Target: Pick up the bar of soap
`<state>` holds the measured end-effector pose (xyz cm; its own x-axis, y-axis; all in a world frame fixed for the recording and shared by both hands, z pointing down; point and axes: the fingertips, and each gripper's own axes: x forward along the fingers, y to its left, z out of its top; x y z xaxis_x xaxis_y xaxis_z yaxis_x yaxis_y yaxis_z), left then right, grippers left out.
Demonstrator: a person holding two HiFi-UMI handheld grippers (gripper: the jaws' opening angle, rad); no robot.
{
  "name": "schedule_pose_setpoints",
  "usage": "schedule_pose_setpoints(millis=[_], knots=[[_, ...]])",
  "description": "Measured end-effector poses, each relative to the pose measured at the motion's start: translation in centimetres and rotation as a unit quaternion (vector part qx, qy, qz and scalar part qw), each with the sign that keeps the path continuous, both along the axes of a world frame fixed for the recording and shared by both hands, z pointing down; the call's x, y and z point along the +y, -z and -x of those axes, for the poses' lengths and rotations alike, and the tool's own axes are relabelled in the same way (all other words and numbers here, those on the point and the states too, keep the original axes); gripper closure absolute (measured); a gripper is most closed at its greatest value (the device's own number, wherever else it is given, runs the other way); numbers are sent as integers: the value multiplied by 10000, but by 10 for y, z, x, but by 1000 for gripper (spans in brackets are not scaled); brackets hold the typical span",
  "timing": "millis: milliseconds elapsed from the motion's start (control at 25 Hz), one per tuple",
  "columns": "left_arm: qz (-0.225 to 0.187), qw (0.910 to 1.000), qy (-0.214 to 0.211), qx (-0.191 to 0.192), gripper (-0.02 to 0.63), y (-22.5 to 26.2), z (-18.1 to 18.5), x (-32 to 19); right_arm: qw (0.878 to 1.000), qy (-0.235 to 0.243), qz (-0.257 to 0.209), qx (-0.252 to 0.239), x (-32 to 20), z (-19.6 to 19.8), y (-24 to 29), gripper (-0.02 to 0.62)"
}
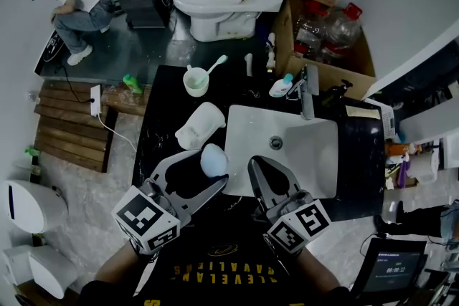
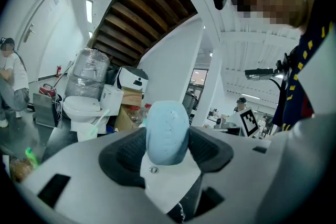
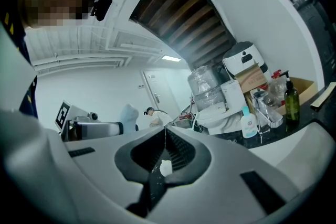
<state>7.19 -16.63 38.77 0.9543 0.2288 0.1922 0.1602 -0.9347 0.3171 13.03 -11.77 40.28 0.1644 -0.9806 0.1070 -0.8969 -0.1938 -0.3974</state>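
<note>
A pale blue oval bar of soap (image 1: 214,160) is held on end between the jaws of my left gripper (image 1: 208,168), lifted above the black counter's (image 1: 154,134) front part, by the left rim of the white sink (image 1: 315,154). In the left gripper view the soap (image 2: 167,134) fills the gap of the left gripper (image 2: 167,139), which is shut on it. My right gripper (image 1: 258,167) hovers over the sink's front left corner, shut with nothing held. Its jaws meet in the right gripper view (image 3: 164,139), where the soap (image 3: 128,114) shows at the left.
A white soap dish (image 1: 199,125) and a cup with a toothbrush (image 1: 196,81) stand on the counter behind the soap. The faucet (image 1: 307,93) and a small bottle (image 1: 281,86) are at the sink's back. Beyond are a toilet (image 1: 215,0), a cardboard box (image 1: 326,32) and a crouching person (image 1: 75,7).
</note>
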Motion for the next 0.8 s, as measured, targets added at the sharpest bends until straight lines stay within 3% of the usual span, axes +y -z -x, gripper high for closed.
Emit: schedule_pose_setpoints(millis=[800], knots=[[-19, 10000, -36, -70, 339, -6, -7, -4, 10000, -1, 50, -83, -2, -5, -5, 577]])
